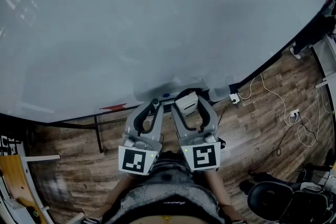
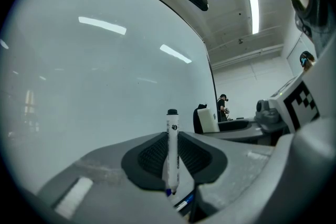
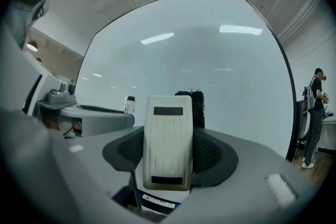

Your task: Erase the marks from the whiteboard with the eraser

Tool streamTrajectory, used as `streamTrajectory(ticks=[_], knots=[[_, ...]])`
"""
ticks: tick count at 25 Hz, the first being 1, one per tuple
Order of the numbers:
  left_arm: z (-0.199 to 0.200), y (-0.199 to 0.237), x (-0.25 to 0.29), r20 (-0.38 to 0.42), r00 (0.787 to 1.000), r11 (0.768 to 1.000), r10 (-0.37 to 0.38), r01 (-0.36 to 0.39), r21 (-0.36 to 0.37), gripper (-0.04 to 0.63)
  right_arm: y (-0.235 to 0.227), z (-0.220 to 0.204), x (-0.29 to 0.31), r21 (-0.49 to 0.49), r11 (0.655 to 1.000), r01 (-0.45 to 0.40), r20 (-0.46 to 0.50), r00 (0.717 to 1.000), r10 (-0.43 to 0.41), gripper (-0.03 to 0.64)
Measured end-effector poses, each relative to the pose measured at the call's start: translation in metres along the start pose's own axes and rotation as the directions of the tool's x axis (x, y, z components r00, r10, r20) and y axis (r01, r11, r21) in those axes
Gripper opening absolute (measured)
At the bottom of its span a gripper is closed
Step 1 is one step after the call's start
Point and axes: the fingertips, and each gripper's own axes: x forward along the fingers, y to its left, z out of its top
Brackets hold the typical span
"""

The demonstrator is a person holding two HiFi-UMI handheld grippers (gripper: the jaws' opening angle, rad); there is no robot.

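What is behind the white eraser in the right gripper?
The whiteboard, with no marks where it shows. A dark fuzzy edge sticks out behind the eraser, likely its felt. The eraser covers the board right behind it.

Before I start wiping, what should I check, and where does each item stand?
1. Grip: right gripper clamps eraser: ok.
2. Other hand: left gripper clamps marker upright, off the board: ok.
3. Target: marks found on whiteboard: not ok, none visible in any view.
4. Contact: eraser pressed on whiteboard: cannot tell.
5. Grippers apart from each other: ok.
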Motion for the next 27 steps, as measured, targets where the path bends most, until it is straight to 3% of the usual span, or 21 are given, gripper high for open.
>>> streamTrajectory(ticks=[27], knots=[[0.004, 0.000, -0.006, 0.007, 1.000, 1.000, -0.018, 0.018, 0.005, 0.072, 0.008, 0.004, 0.000, -0.024, 1.000, -0.007, -0.008, 1.000, 0.007, 0.258]])
